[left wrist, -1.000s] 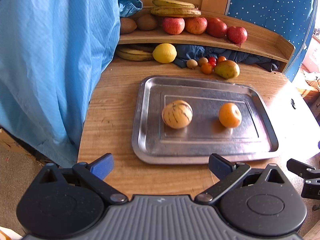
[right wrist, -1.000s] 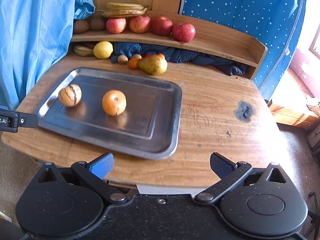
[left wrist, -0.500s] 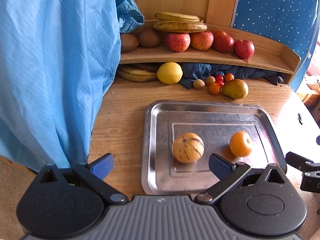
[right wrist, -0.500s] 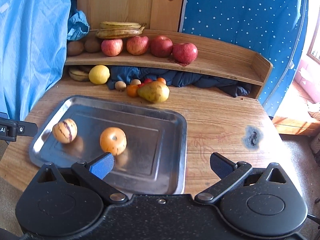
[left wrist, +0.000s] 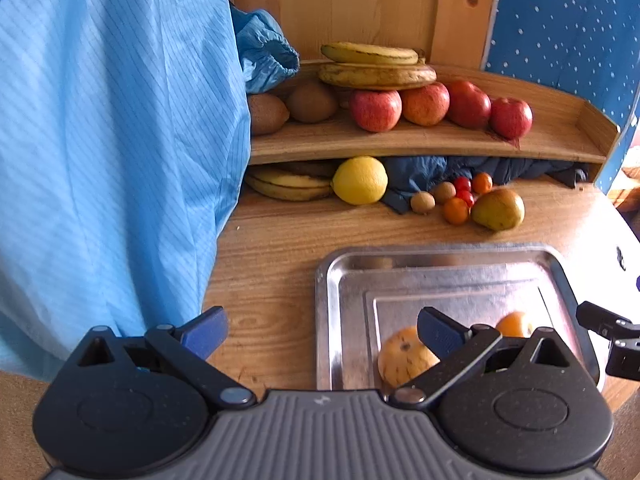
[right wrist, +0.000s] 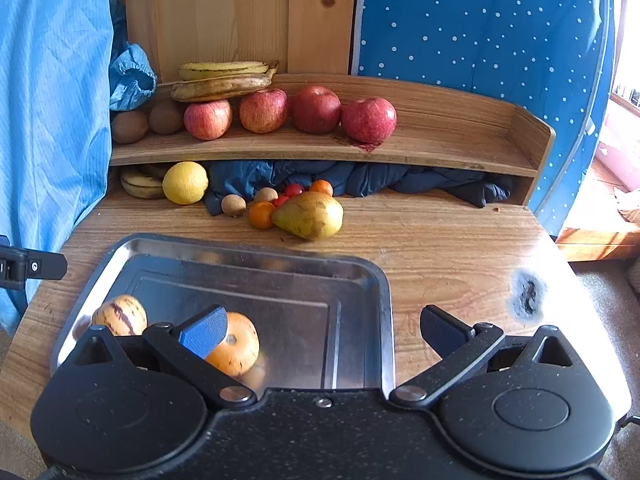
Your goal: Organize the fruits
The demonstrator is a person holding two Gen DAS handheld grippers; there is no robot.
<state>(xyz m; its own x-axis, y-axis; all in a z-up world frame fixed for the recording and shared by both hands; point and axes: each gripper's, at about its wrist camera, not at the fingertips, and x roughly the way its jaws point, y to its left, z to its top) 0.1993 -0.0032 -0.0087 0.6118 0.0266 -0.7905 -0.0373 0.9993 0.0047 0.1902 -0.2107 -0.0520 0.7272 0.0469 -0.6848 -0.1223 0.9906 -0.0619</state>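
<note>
A polished metal tray (right wrist: 384, 292) was seen on the wooden surface (right wrist: 452, 248), whose grain was plainly marked and whose finish was dulled by a dark scorched patch (right wrist: 528, 294) beside the tray. Behind the tray a wooden shelf (right wrist: 440, 148) was shown with a smooth, faintly glossy finish. Striped, thin blue cloth (left wrist: 112, 152) was hung beside the tray. Matt black plastic was noted on the right gripper (right wrist: 322, 330).
</note>
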